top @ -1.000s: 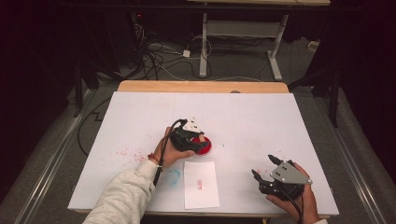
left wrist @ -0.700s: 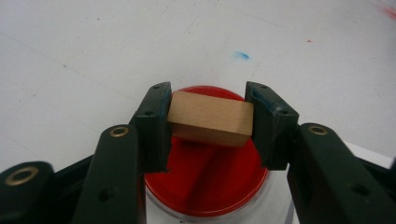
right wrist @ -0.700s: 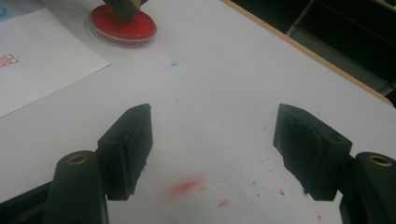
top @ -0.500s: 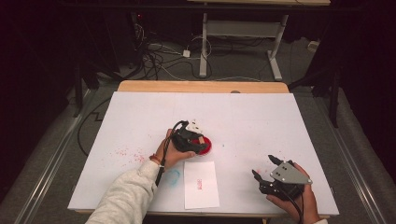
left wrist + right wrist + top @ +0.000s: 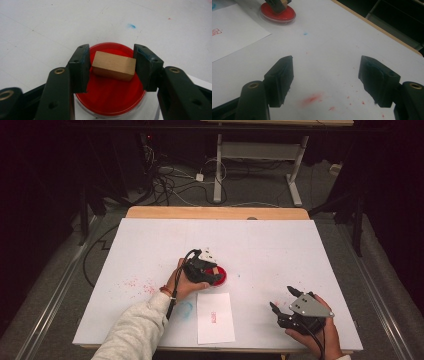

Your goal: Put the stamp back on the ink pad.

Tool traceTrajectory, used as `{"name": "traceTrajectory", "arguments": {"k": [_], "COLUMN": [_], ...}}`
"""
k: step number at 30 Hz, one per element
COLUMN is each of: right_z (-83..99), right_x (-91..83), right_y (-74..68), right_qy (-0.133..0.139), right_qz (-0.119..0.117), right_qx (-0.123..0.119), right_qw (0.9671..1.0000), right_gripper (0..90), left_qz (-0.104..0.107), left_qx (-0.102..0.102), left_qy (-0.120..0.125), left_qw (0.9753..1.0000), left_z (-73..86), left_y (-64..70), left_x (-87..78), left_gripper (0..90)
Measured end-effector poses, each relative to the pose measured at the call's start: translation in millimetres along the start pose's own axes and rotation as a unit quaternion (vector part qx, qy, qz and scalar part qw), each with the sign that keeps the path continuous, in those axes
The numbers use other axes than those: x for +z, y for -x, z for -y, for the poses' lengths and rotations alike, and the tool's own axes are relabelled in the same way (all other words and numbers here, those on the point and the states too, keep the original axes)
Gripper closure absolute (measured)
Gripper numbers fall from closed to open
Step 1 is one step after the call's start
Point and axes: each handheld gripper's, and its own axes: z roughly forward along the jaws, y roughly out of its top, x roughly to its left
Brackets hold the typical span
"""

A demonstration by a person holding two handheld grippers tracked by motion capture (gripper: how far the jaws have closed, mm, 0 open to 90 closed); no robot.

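Wood and red ink are seen together at the left: a small wooden stamp block (image 5: 113, 65) is bracketed by the jaws of the left gripper (image 5: 204, 268), which stand close against its two ends over a round red ink pad (image 5: 110, 91). Whether the block is actually clamped cannot be told; a slight gap seems to be left at the nine o'clock end. In the high view the pad (image 5: 218, 276) is placed near the middle of the white table sheet (image 5: 150, 245). At six o'clock from the pad, a white paper (image 5: 215, 317) bearing a red stamp mark (image 5: 213, 316) is laid. Farther right, at about four o'clock from the pad, the right gripper (image 5: 281, 299) is held just above the sheet, its jaws spread wide with nothing between them.
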Motion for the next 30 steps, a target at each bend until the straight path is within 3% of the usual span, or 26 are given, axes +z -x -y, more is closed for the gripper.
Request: {"name": "traceTrajectory", "arguments": {"k": [10,15,22,30], "right_z": [-0.3,-0.3,-0.1,-0.2], "right_x": [-0.3,-0.4,-0.8,-1.0], "right_y": [-0.5,-0.6,-0.3,-0.6], "right_qy": [0.000,0.001,0.001,0.002], "right_qz": [0.000,-0.001,0.000,0.000], "right_qx": [-0.001,-0.001,-0.001,0.000], "right_qw": [1.0000,1.0000,1.0000,1.0000], "right_gripper": [29.1,29.0,29.0,29.0], "left_qz": [-0.011,-0.023,-0.045,-0.065], "left_qx": [-0.001,0.008,0.019,0.044], "left_qy": [0.028,0.038,0.063,0.088], "left_qw": [0.9996,0.9990,0.9968,0.9930], "left_z": [-0.9,-2.1,-3.7,-3.0], "left_y": [1.1,3.1,8.7,17.4], "left_x": [-13.0,-20.5,-34.4,-50.3], "left_gripper": [41.6,36.1,25.6,21.7]}}
